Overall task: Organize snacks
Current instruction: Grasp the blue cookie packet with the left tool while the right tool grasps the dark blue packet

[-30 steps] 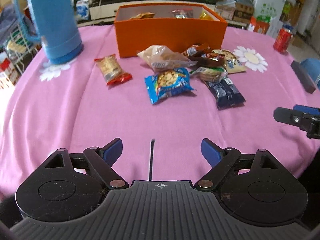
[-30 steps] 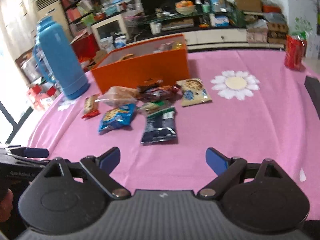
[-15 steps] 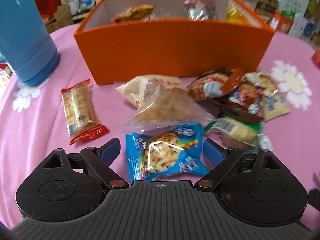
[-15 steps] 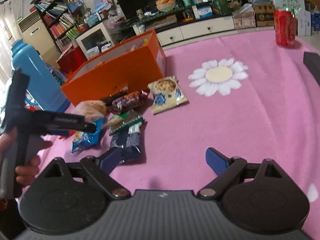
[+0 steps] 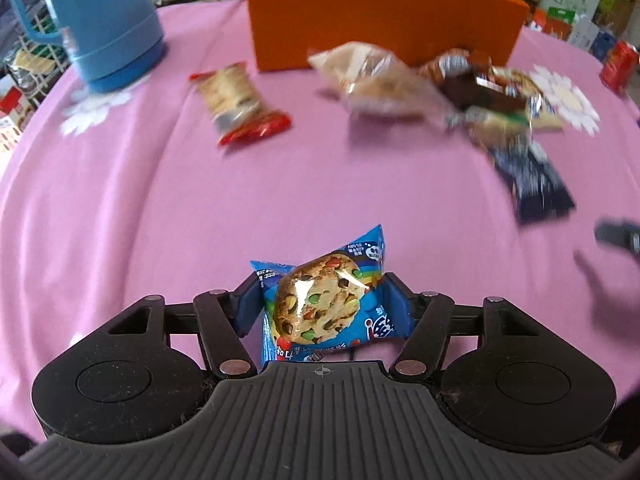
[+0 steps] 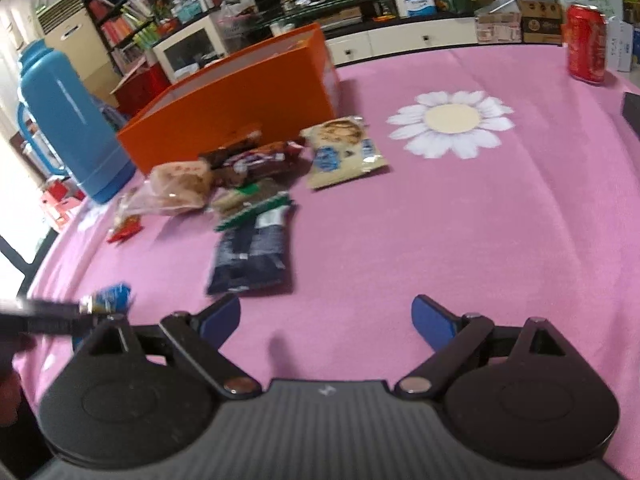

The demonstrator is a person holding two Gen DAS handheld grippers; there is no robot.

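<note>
A: While a few packets already show inside the orange box [image 5: 380, 20] at the far side of the pink tablecloth [image 5: 160, 200], how much of the sorting is left?

B: Most of it, by the look of things. A loose cluster lies just in front of the box: a clear bag of pastry [image 5: 384, 84], a brown wrapper [image 6: 256, 160], a green-edged packet [image 6: 256, 200], a dark blue packet [image 6: 252, 256] nearest, and a pale cracker packet [image 6: 344, 152] to the right. A red-ended biscuit packet [image 5: 240, 104] lies apart, to the left, near the blue thermos [image 5: 104, 20].

A: And the grippers?

B: The left gripper [image 5: 320, 308] has its jaws pressed in on a blue cookie packet [image 5: 324, 304], pinched at both sides and apparently raised clear of the cloth, near the camera and well short of the box. The right gripper [image 6: 326, 320] has its jaws spread wide, holding and touching nothing, with bare cloth between them
</note>
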